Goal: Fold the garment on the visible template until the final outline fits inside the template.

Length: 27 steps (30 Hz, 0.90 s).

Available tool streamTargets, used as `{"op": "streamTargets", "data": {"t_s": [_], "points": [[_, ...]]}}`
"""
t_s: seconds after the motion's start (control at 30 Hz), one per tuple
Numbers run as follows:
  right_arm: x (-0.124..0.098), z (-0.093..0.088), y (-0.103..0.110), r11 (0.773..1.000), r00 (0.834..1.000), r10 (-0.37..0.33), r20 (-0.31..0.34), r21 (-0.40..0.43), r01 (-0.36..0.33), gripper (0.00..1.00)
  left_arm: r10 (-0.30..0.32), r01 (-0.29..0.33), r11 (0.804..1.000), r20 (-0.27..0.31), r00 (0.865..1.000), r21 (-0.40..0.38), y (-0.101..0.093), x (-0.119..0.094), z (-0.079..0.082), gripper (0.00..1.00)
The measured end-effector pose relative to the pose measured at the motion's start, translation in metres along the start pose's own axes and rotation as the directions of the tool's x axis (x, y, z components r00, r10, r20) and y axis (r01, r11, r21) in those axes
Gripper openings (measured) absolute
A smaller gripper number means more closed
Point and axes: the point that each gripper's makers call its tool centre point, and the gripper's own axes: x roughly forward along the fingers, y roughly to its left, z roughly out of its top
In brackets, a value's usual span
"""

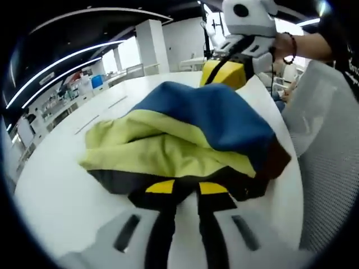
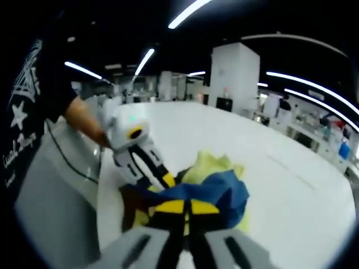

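the garment [image 1: 190, 131] — a crumpled piece in blue, yellow-green and dark grey — lies bunched on the white table [image 1: 61, 190], close to the table's near edge. no template outline can be made out under or around it, so the target area cannot be judged from these views.

in the left gripper view the left gripper [image 1: 180, 193] is seen with its yellow-tipped jaws drawn close together on the dark hem at the near side of the heap; a fold of cloth appears to be pinched there. in the right gripper view the right gripper [image 2: 187, 208] is likewise closed to a narrow gap with its tips set into the blue cloth at the opposite side, and a grip on the fabric seems likely, though the contact itself is partly hidden.

the step in hand is judged to be the spreading or first fold. it would be done well if both edges were lifted together and drawn apart evenly — so that the bunching is pulled flat before any fold is laid. the cloth should be kept low over the table, away from its edge.
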Motion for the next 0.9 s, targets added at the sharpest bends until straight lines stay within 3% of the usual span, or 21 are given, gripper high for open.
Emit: {"op": "streamTargets", "data": {"t_s": [0.17, 0.4, 0.67, 0.9], "points": [[0.0, -0.001, 0.002, 1.0, 1.0, 0.002, 0.001, 0.007, -0.002, 0.0, 0.015, -0.014, 0.997, 0.014, 1.0, -0.07, 0.005, -0.001, -0.001, 0.0], [-0.003, 0.0, 0.003, 1.0, 1.0, 0.005, 0.014, 0.028, -0.005, 0.0, 0.003, -0.001, 0.995, 0.022, 1.0, -0.103, 0.011, -0.008, -0.002, 0.0], [-0.013, 0.0, -0.001, 0.999, 1.0, -0.005, 0.027, 0.048, 0.003, 0.0, 0.013, -0.004, 0.989, 0.058, 0.998, -0.149, 0.009, -0.021, 0.012, 0.0], [-0.028, 0.005, -0.009, 0.994, 0.997, -0.027, 0.076, 0.105, 0.019, 0.0, 0.066, -0.043, 0.978, 0.107, 0.992, -0.202, 0.012, -0.035, 0.03, 0.0]]}}
